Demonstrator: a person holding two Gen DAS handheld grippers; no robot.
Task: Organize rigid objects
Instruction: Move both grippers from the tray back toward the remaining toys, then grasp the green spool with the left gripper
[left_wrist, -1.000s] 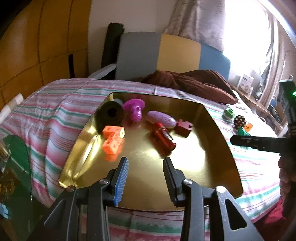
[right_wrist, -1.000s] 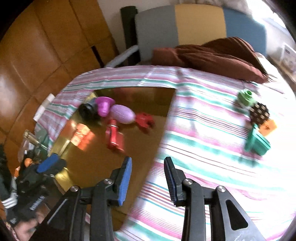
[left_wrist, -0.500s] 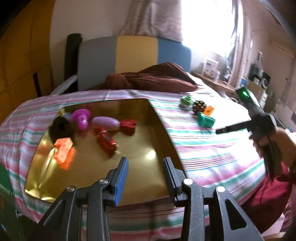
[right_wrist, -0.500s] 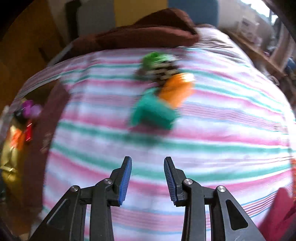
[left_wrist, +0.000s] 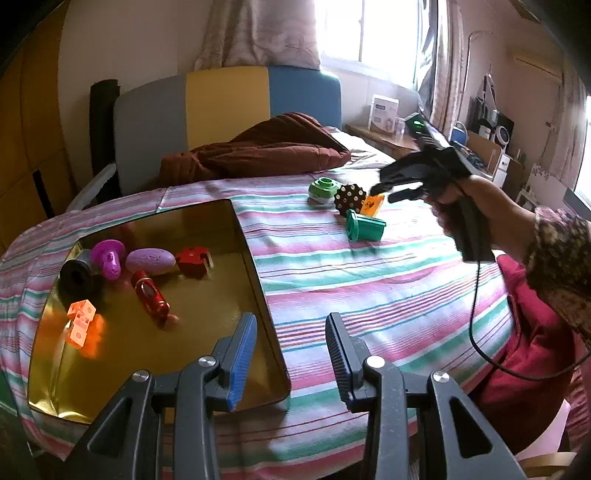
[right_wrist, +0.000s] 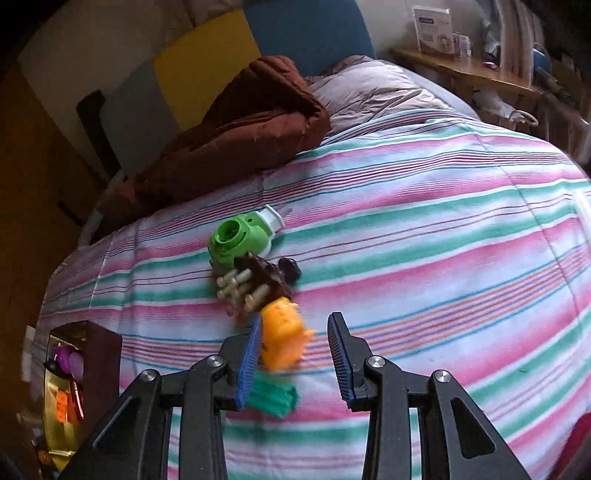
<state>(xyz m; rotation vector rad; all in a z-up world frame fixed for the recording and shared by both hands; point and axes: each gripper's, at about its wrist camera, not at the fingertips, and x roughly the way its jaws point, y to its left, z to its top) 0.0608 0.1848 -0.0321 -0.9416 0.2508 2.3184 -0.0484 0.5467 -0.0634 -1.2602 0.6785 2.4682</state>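
The right gripper (right_wrist: 293, 349), its jaws just opened wider, straddles the small orange plastic block (right_wrist: 282, 338) on the striped bedsheet (right_wrist: 443, 236); its blue-padded finger (right_wrist: 249, 363) sits just beside the block, the other stands apart. Touching neighbours crowd it: a brown studded piece (right_wrist: 255, 282), a green round toy (right_wrist: 238, 242) and a teal ribbed piece (right_wrist: 273, 397). Bare sheet lies open to the right. The left gripper (left_wrist: 288, 356) hangs partly open and empty over the near rim of the gold metal tray (left_wrist: 264, 295).
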